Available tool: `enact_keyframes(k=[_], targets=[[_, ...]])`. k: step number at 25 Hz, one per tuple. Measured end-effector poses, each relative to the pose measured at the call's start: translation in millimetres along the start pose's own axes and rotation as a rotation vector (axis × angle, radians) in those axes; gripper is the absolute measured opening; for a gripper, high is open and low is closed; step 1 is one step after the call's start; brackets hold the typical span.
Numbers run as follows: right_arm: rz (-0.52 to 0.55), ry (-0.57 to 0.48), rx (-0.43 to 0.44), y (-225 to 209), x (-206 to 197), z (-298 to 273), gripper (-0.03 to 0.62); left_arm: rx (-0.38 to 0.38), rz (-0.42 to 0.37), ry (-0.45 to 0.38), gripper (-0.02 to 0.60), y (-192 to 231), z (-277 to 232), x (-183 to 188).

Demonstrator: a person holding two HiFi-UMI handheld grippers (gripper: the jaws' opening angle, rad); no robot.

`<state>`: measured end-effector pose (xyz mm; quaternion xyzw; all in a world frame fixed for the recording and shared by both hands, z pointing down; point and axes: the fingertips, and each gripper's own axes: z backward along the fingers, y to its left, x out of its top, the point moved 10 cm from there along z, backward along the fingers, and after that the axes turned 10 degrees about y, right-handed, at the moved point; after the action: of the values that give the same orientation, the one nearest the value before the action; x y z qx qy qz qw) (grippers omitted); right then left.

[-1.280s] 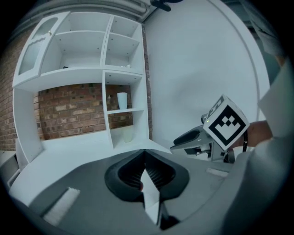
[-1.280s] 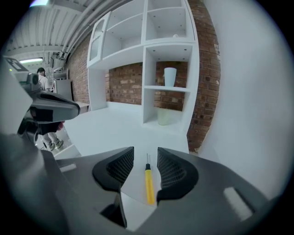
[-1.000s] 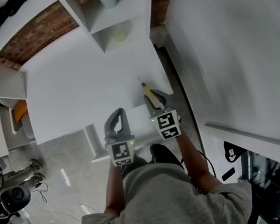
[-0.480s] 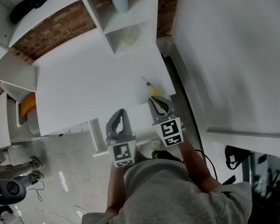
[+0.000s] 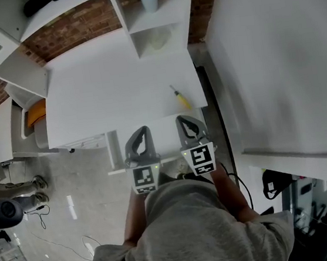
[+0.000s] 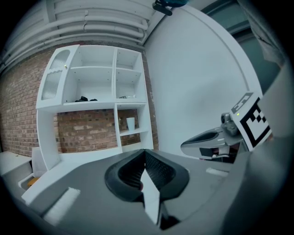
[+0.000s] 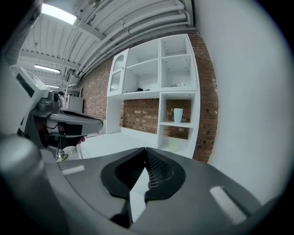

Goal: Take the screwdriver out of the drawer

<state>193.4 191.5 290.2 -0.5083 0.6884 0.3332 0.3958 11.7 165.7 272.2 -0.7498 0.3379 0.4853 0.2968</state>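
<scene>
The yellow-handled screwdriver (image 5: 179, 98) lay on the white desk top (image 5: 105, 87) — the grey left gripper (image 5: 141, 132) and grey right gripper (image 5: 187, 121) hung nearby, jaws pressed together, empty.

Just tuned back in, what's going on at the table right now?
The screwdriver lies on the white table near its right edge, touched by neither gripper. The person holds the left gripper and right gripper side by side near the table's front edge, both shut with nothing between the jaws.
</scene>
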Motion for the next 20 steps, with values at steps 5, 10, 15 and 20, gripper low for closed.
enact_keyframes(k=[5,10,15,20], targets=[[-0.002,0.003,-0.002,-2.6,-4.8,4.2,0.003,0.0,0.0,0.005,0.012,-4.6,2.1,-2.4],[-0.003,0.005,0.003,-5.1,-3.2,3.7,0.003,0.0,0.002,0.006,0.012,-3.6,-0.1,-1.8],[-0.001,0.001,0.0,-8.0,-1.8,3.6,0.003,-0.002,0.0,0.001,0.012,-4.7,-2.6,1.4],[0.001,0.0,-0.002,-9.4,-1.3,2.4,0.003,-0.005,-0.003,0.001,0.012,-5.5,-5.0,2.0]])
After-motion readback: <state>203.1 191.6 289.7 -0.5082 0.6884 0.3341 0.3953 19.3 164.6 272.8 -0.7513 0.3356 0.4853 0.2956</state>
